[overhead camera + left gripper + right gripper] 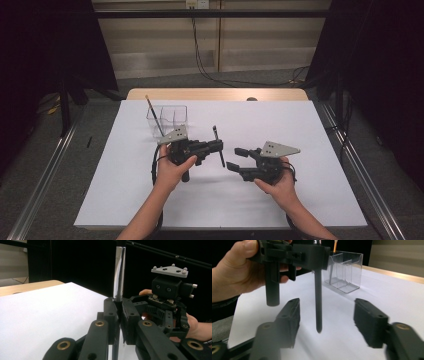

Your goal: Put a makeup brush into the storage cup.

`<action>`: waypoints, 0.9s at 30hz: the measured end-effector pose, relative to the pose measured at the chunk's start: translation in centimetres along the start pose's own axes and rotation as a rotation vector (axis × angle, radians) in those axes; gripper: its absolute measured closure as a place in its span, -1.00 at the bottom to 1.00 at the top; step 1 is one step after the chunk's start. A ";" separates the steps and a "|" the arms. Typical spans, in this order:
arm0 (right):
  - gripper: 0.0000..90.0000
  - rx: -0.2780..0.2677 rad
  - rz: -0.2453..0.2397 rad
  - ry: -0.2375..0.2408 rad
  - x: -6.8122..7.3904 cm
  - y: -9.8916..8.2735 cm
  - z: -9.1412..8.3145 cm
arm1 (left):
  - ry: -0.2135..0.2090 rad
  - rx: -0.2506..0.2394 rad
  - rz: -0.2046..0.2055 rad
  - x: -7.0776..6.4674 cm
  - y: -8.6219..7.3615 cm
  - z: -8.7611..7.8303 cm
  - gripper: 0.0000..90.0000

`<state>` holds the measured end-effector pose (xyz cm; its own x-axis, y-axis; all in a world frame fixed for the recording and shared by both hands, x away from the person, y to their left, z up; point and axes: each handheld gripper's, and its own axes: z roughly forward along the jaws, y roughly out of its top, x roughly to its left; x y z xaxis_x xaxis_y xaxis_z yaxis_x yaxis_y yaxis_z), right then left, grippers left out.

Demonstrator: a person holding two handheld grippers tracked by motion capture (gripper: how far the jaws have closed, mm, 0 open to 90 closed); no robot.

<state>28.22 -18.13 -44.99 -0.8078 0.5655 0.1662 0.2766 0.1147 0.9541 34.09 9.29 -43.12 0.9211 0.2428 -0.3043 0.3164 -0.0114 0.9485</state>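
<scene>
White paper is covering the counter [300, 200]. The clear organiser [167, 119], behind the left hand-held gripper [216, 145], is holding one pencil [154, 116]. That gripper is clamping the dark pen [218, 146] upright; the right hand-held gripper [236, 158] is standing released just beside. Binning the pen is remaining.

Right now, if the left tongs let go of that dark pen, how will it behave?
The pen looks stiff: it hangs straight from the left tongs, gripped near one end. Round and slim, it would probably topple and roll on the white sheet. Its shiny metal section may be slippery.
</scene>
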 end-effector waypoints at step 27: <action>-0.94 0.029 -0.014 -0.021 -2.5 -0.7 -3.9 | 0.047 0.002 0.016 0.4 0.0 -1.8 0.86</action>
<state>28.02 -22.87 -45.13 -0.8007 0.5809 0.1468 0.2800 0.1462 0.9488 34.08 11.10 -43.11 0.9143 0.2878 -0.2850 0.3025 -0.0173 0.9530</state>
